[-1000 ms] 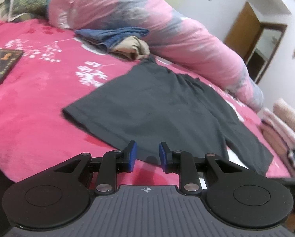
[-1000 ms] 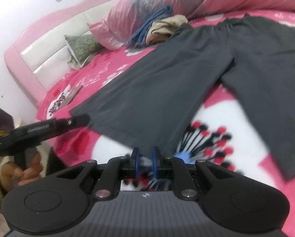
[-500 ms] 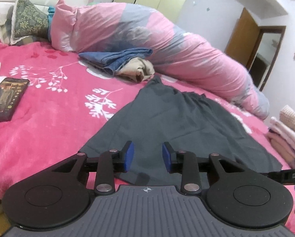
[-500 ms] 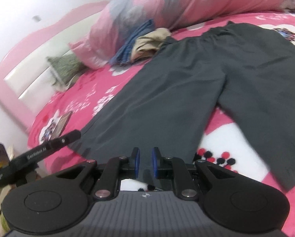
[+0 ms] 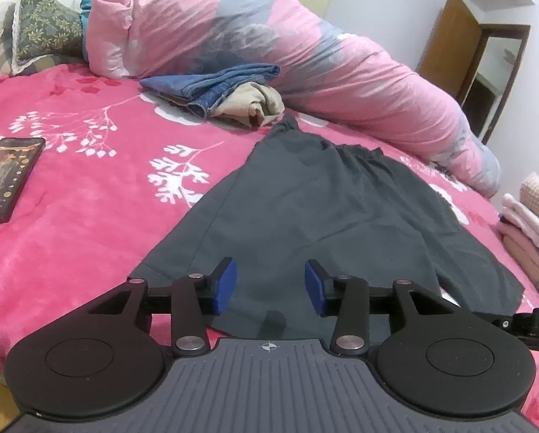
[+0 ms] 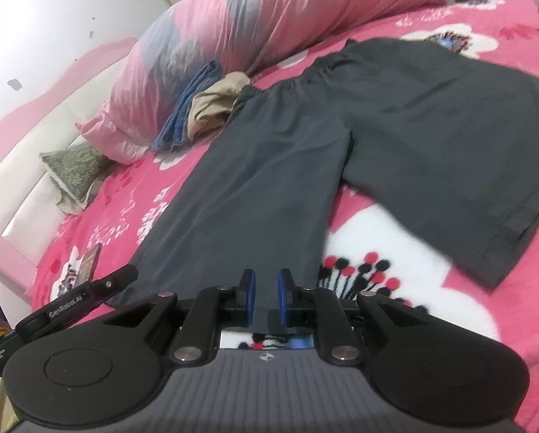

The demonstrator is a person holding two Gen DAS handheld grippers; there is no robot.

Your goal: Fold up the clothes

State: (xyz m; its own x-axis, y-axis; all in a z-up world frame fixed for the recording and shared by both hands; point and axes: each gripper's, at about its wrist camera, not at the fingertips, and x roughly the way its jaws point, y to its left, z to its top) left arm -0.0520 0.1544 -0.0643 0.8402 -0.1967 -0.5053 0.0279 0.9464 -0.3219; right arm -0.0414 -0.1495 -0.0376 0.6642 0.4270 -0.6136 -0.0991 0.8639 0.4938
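Dark grey shorts [image 5: 323, 209] lie spread flat on the pink floral bedspread [image 5: 88, 198], waistband toward the far side. My left gripper [image 5: 270, 285] hovers over the hem of the near leg, open wide with nothing between its blue pads. In the right wrist view the same shorts [image 6: 377, 126] show both legs spread apart. My right gripper [image 6: 266, 297] hangs just above the hem of the left-hand leg, its pads a narrow gap apart and holding nothing. The left gripper's body [image 6: 88, 296] shows at the lower left there.
A phone [image 5: 5, 176] lies on the bed at the left. Folded jeans [image 5: 211, 86] and a beige garment [image 5: 255, 103] sit beside the shorts' waistband, against a rolled pink duvet [image 5: 269, 43]. A patterned pillow [image 5: 42, 32] is at the headboard, and stacked pink linens [image 5: 529, 216] at the right.
The left gripper's pads have spread wider, and it has swung to face along the shorts leg. The right gripper has shifted over the leg hem with its narrow gap unchanged.
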